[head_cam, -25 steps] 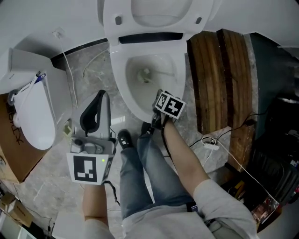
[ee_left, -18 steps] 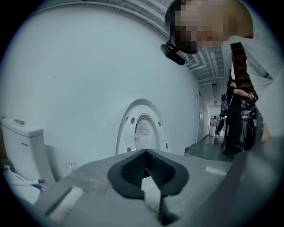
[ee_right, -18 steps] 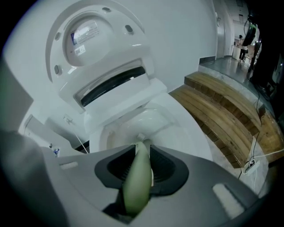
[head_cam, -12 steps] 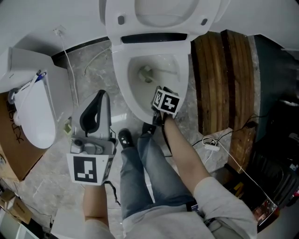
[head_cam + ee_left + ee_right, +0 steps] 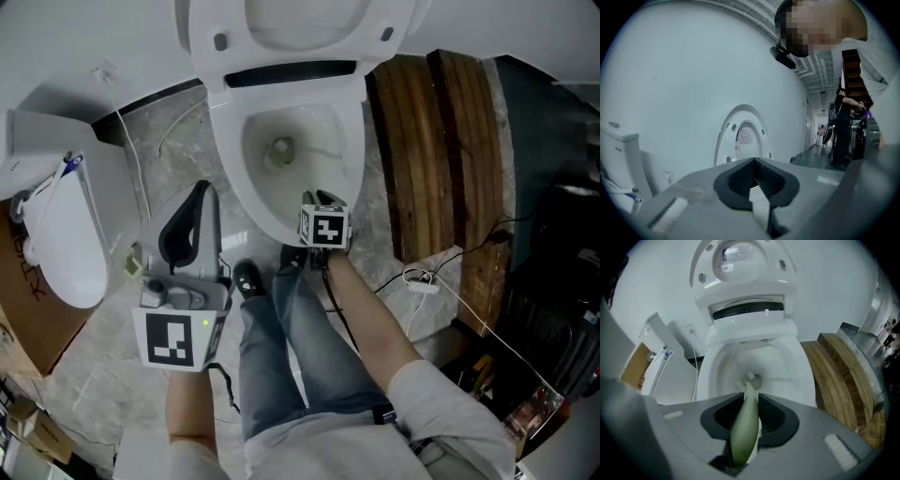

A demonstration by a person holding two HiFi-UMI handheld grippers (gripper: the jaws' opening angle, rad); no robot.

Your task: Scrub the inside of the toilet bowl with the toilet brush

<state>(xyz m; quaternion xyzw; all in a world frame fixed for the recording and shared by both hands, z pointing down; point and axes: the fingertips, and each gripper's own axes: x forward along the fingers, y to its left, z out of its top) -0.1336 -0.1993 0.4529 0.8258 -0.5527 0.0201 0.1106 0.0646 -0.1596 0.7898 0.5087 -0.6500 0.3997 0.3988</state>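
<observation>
The white toilet bowl [image 5: 349, 141] stands open in the head view, its seat and lid [image 5: 300, 28] raised. A pale green toilet brush [image 5: 746, 420] runs from my right gripper [image 5: 751, 399] down into the bowl [image 5: 790, 366], its white-bristled head [image 5: 749, 379] near the drain. In the head view the brush head [image 5: 278, 150] sits low in the bowl, and the right gripper [image 5: 322, 208] hangs over the near rim, shut on the handle. My left gripper [image 5: 190, 214] is held left of the bowl, above the floor, jaws together and empty. It [image 5: 754, 161] points at the wall and raised lid [image 5: 745, 138].
A second white toilet [image 5: 56, 234] and a cardboard box [image 5: 19, 309] lie at the left. Wooden planks [image 5: 431, 141] stand right of the bowl, with a white cable and plug [image 5: 419, 284] on the marble floor. The person's legs and black shoe [image 5: 247, 278] are below the bowl.
My right gripper has drawn back slightly toward the bowl's near rim, and the brush head has shifted a little left in the bowl. The left gripper has stayed put.
</observation>
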